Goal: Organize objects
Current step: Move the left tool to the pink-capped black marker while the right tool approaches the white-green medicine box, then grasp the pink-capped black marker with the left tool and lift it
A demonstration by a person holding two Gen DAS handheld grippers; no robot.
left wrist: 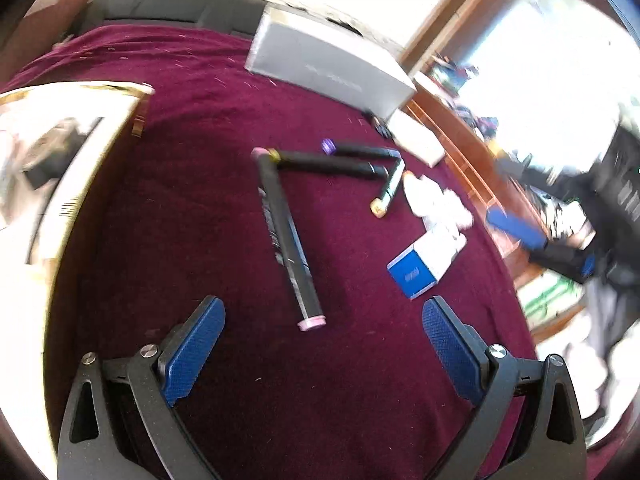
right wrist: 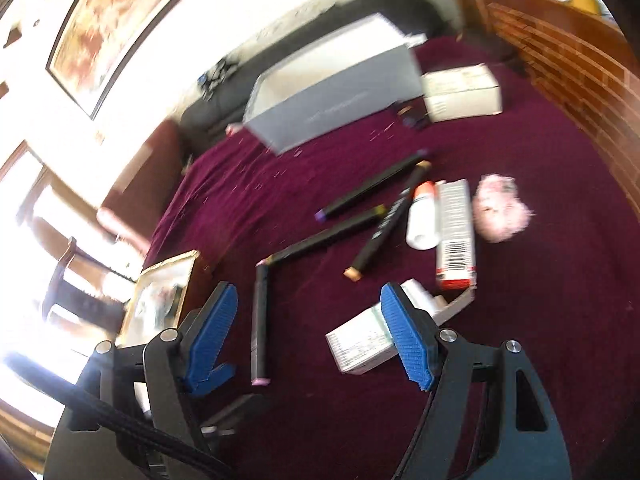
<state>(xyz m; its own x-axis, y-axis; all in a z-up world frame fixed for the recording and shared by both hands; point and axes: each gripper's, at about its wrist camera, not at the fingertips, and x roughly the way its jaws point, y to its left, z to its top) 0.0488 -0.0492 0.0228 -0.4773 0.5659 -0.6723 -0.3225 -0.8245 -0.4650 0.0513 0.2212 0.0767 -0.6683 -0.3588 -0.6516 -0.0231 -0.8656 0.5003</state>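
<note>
Maroon cloth (left wrist: 180, 200) covered the table, markers scattered mid-surface. Nearest, the pink-capped marker (left wrist: 286, 236) lay ahead of the left gripper (left wrist: 324, 344), whose jaws stood released and empty. Right gripper (right wrist: 310, 332) was likewise released. A good pick probably meant straddling the barrel crosswise, mid-length.

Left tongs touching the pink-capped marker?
Apart. Left wrist view shows the left tongs open, maroon cloth visible between each pad and the pink-capped marker.
</note>
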